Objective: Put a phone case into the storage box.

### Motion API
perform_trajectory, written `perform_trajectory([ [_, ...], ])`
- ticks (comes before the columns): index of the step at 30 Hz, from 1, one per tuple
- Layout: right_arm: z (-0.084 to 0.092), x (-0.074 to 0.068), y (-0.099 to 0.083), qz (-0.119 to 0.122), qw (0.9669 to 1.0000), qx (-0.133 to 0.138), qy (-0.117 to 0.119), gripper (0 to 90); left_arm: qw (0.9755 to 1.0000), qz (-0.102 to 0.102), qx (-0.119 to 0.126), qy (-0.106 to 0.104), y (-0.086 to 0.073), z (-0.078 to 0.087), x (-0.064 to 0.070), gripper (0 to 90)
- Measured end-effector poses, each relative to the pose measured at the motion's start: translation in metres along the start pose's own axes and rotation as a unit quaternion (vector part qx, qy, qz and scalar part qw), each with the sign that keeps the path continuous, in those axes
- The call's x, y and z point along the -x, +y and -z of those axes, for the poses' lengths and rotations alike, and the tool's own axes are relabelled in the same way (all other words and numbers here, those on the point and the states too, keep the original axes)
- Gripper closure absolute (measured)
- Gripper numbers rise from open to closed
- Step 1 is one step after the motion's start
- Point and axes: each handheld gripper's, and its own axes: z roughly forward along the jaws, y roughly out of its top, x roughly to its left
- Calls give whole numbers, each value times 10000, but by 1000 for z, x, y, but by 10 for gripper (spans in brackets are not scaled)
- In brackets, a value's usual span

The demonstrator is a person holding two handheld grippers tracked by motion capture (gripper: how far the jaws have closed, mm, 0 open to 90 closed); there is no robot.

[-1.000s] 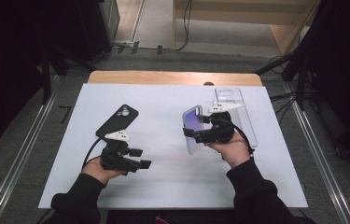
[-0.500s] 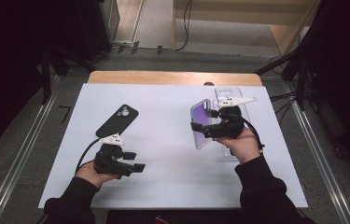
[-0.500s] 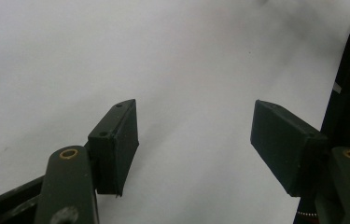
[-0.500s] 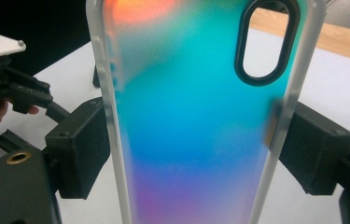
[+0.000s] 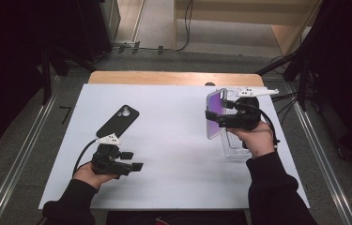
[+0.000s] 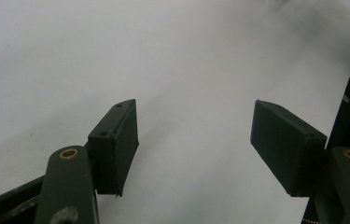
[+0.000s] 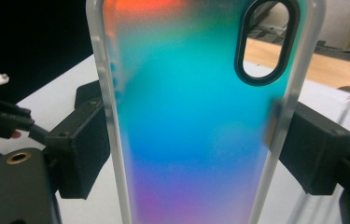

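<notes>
While the iridescent phone case (image 5: pixel 215 114) is pinched by its two long edges in the right hand-held gripper (image 5: pixel 213 117), it is held upright above the counter's (image 5: pixel 173 140) right half, long axis near vertical, camera cut-out uppermost. The black phone (image 5: pixel 118 121) is seen lying flat toward the counter's left side, camera end toward the far edge, long axis slanted from near-left to far-right. It lies well apart from the case, across the counter toward the left edge. The left hand-held gripper (image 5: pixel 135 166) is noted just nearer the front edge than the phone, jaws spread and empty, and judged the closer of the two. A clear case (image 5: pixel 234 147) rests under the right hand. White matte surface; dark surroundings, wooden edge at the far side.
</notes>
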Motion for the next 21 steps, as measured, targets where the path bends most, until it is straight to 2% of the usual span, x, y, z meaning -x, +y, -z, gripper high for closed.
perform_trajectory([
  [7,13,13,5,-120,9994,202,-272,155,10000,61,18,54,-2,2,-1,324],
  [10,16,20,5,-200,9984,242,-463,155,9999,91,42,58,-3,3,-1,324],
  [14,19,27,4,-245,9956,314,-851,155,9999,119,52,70,-5,5,-1,324],
  [21,16,43,3,-415,9904,391,-1255,155,9998,162,86,65,-6,6,-2,324],
])
